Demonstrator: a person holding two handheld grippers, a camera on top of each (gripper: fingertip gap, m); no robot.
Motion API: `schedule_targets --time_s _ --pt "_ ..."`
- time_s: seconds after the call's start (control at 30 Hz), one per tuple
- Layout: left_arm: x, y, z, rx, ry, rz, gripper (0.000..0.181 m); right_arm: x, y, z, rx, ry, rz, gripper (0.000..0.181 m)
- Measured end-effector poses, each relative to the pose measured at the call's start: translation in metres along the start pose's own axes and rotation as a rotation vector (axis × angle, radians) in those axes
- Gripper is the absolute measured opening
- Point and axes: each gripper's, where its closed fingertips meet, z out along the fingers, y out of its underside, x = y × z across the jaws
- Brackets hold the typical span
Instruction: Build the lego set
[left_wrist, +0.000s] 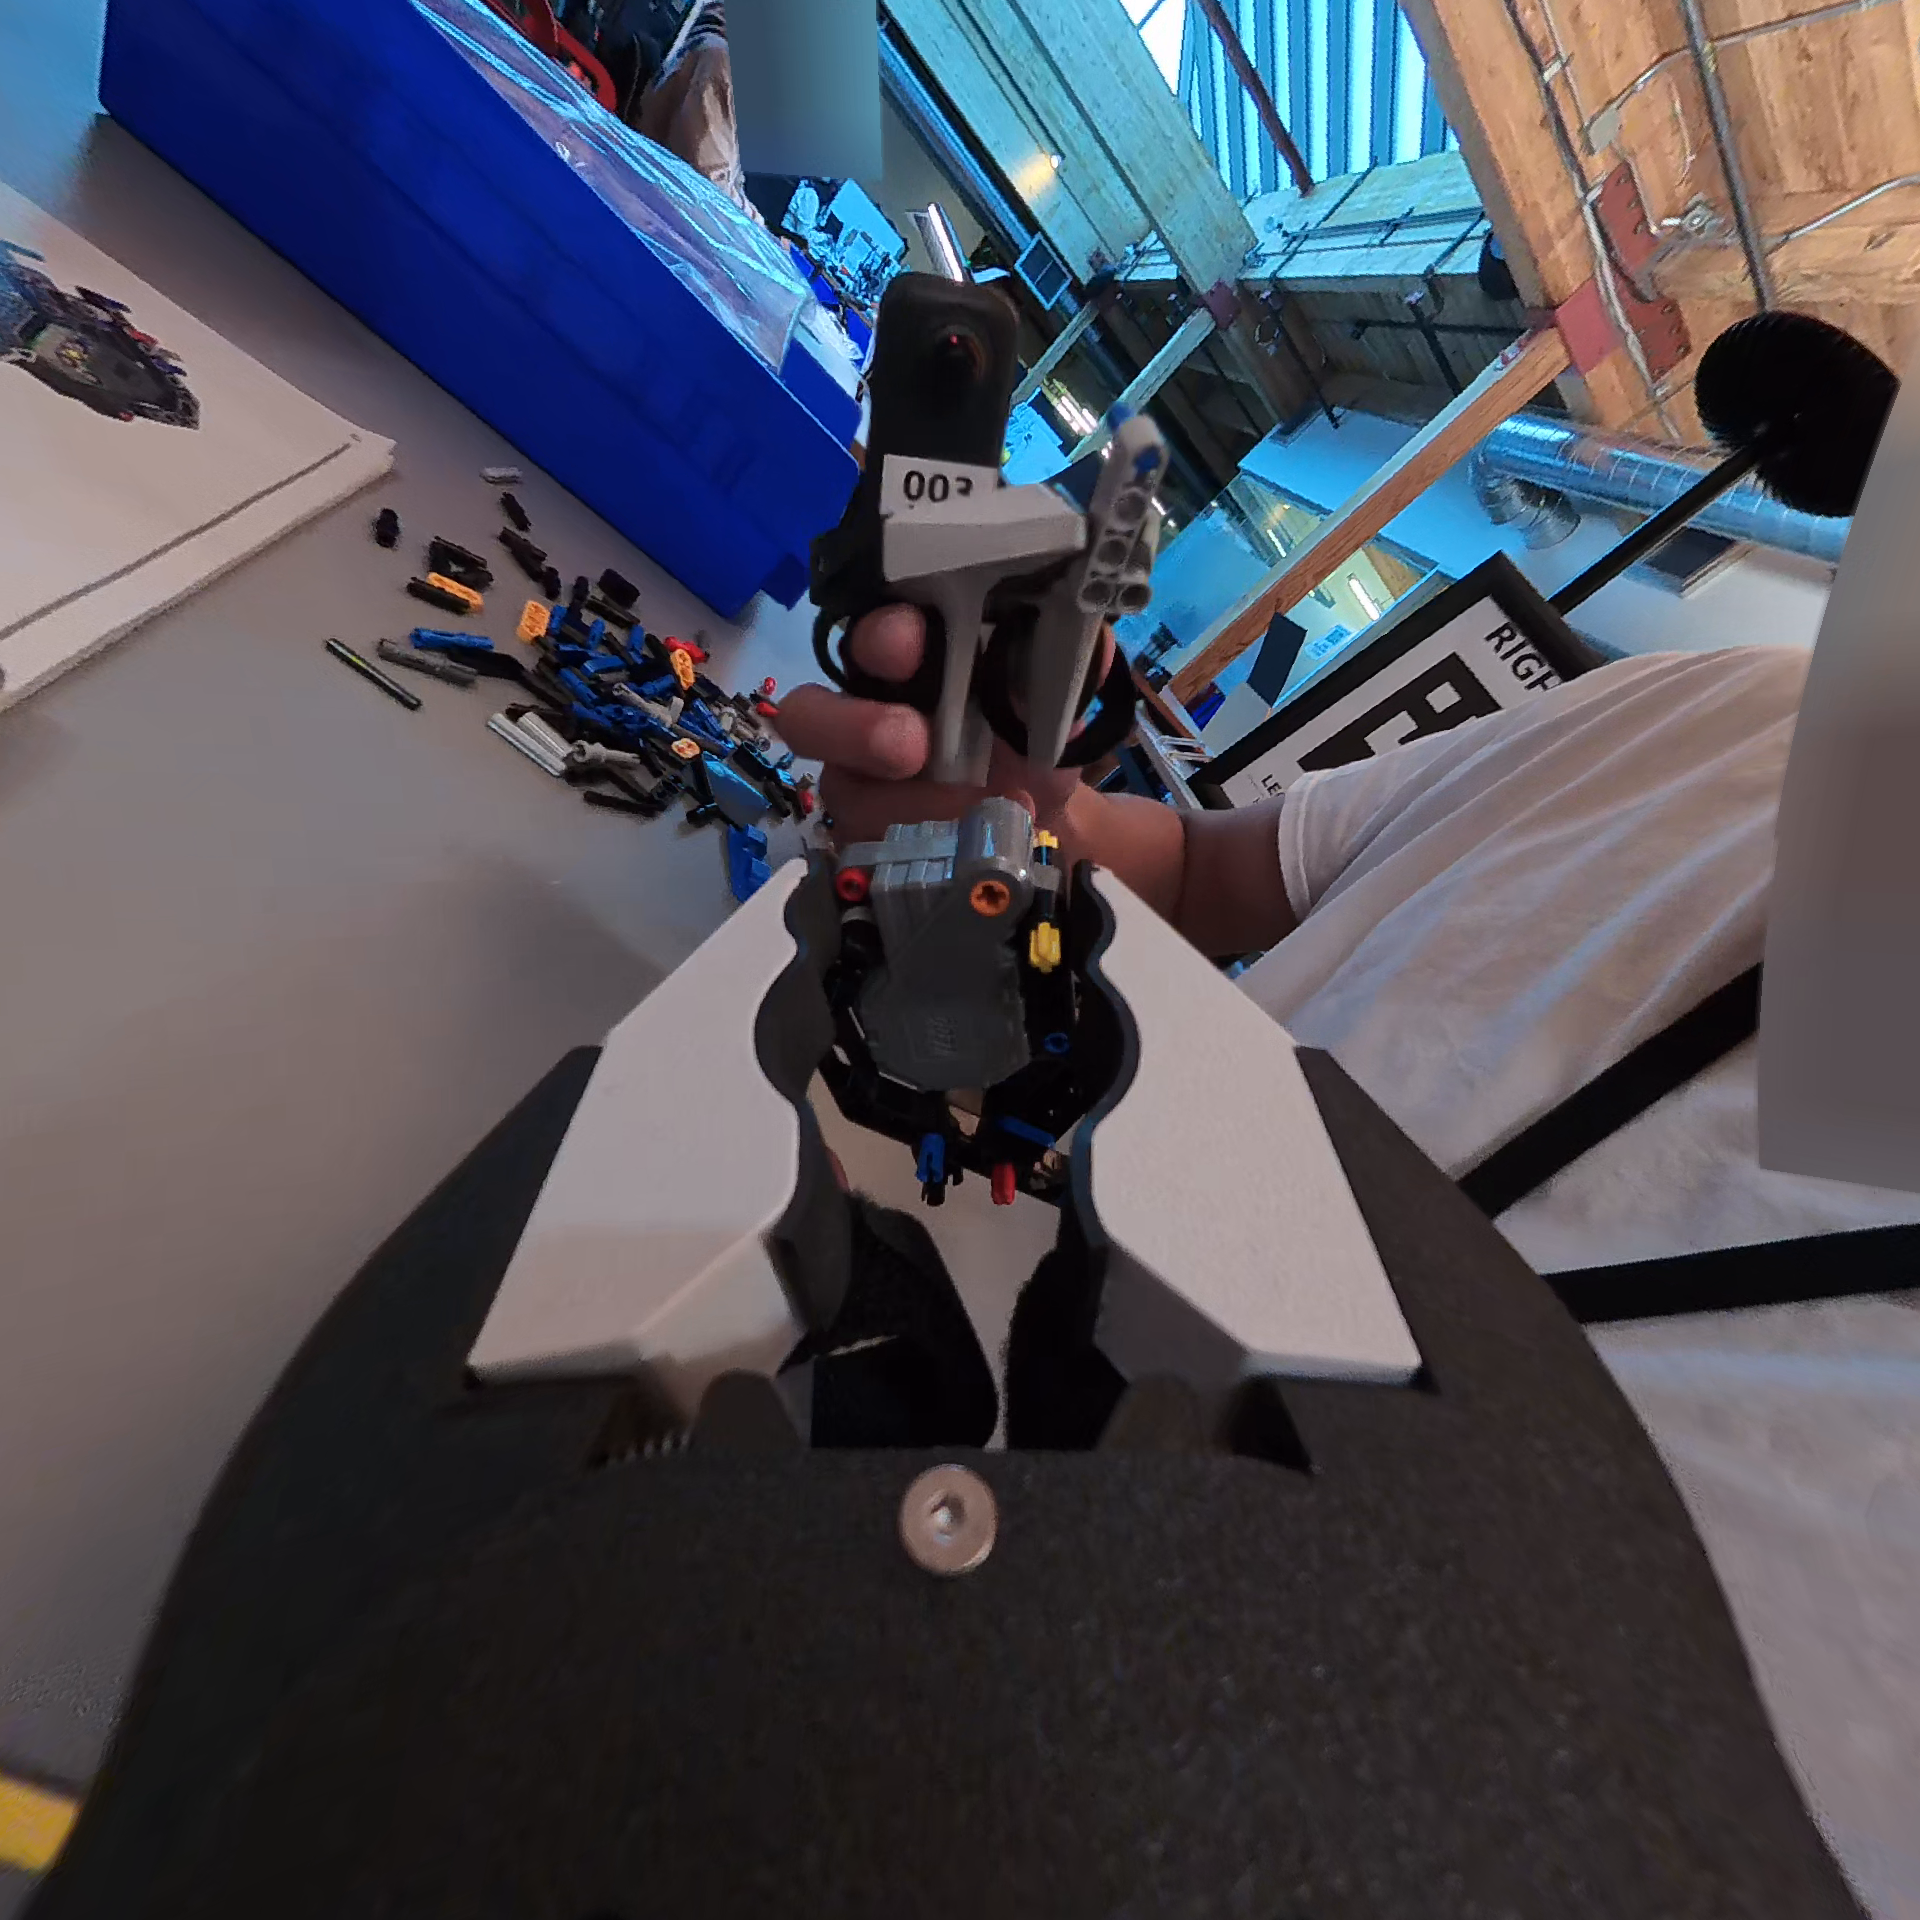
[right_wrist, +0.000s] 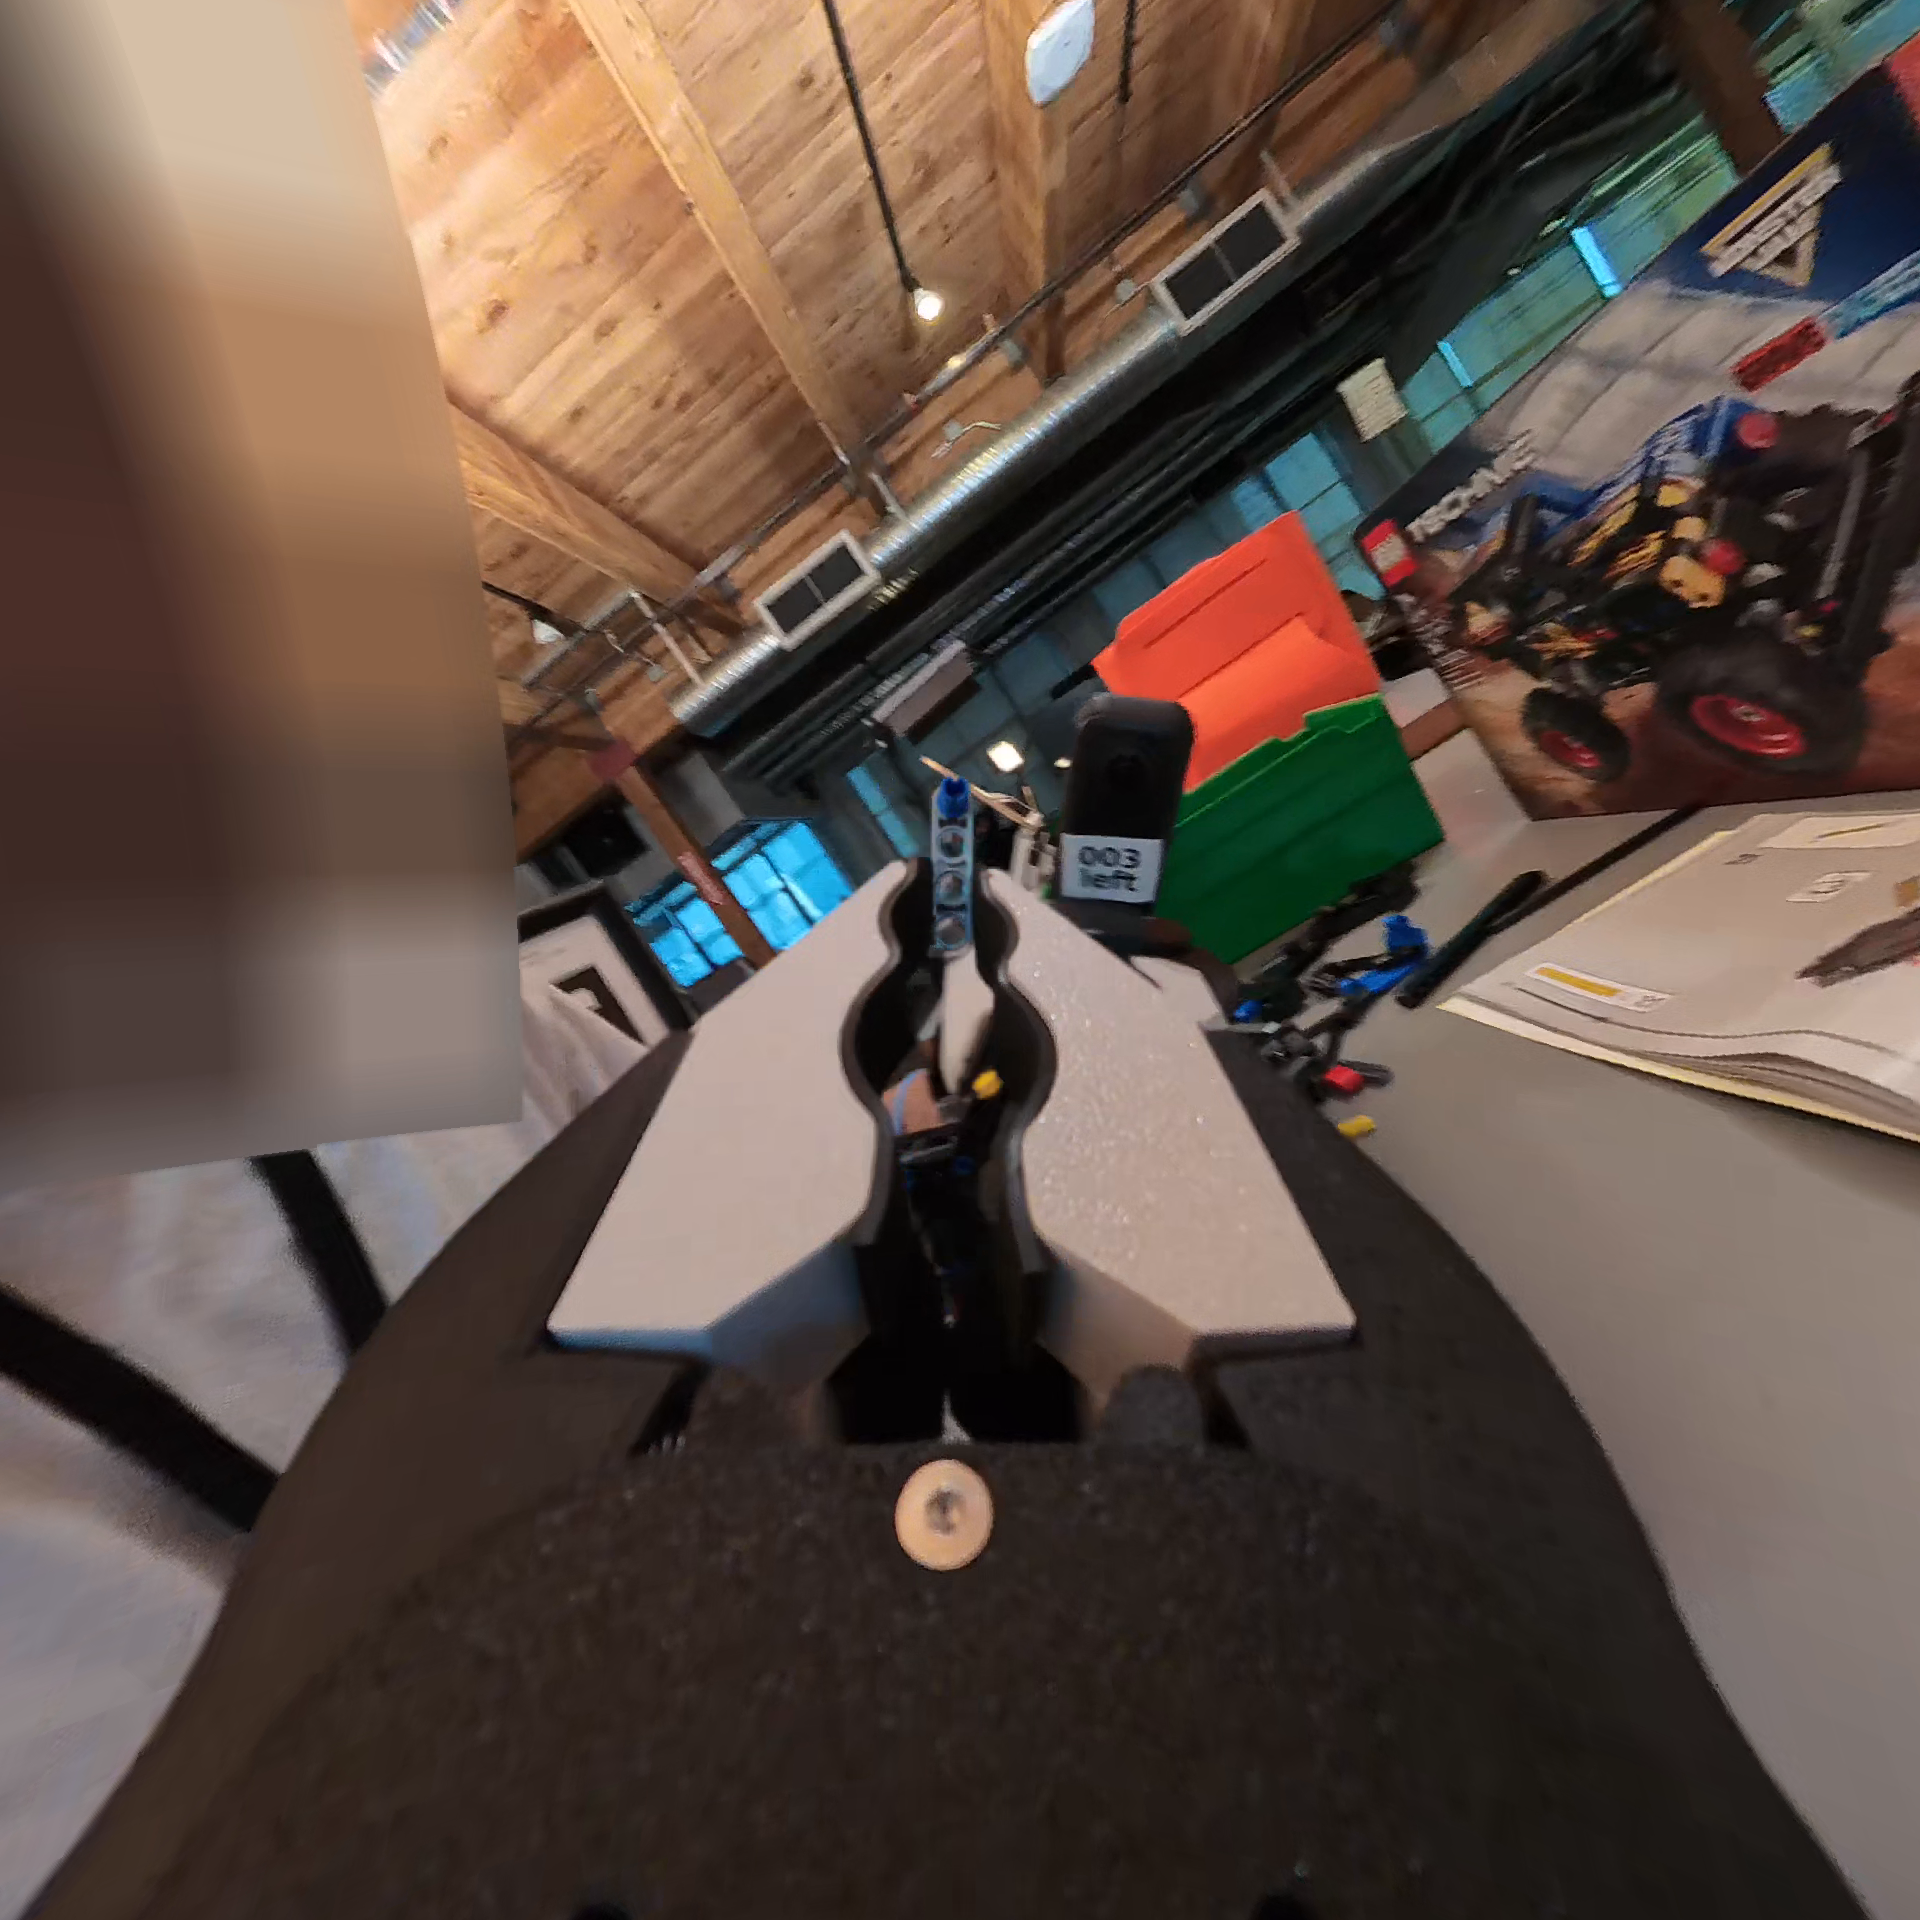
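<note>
My left gripper (left_wrist: 945, 894) is shut on a partly built lego assembly (left_wrist: 940, 987): a grey motor block in a black frame with red, blue and yellow pins. It is held up off the grey table (left_wrist: 260, 987). My right gripper (right_wrist: 951, 883) is shut on a light grey holed beam (right_wrist: 949, 888) with a blue pin at its top end. In the left wrist view this beam (left_wrist: 1117, 530) stands just above and beyond the assembly, apart from it. A hand (left_wrist: 873, 717) holds the right gripper.
A pile of loose lego parts (left_wrist: 613, 686) lies on the table by a blue bin (left_wrist: 468, 260). An open instruction booklet (right_wrist: 1714, 987) lies on the right, with the set's box (right_wrist: 1714, 520) and green (right_wrist: 1299, 831) and orange (right_wrist: 1236, 644) bins behind. A person in white (left_wrist: 1507, 883) sits close.
</note>
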Motion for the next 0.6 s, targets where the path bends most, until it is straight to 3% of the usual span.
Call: schedule_targets --time_s 0.03,0.13,0.6 --pt "0.001 0.001 0.003 -0.002 -0.009 0.010 0.042 0.003 0.006 0.002 -0.029 0.028 -0.034 0.006" --pt "0.003 0.005 0.010 -0.011 -0.028 0.047 0.042 0.007 0.023 0.007 -0.119 0.079 -0.114 0.006" --pt "0.002 -0.012 0.002 0.087 -0.036 0.026 0.042 0.005 0.034 0.014 -0.133 0.086 -0.140 0.006"
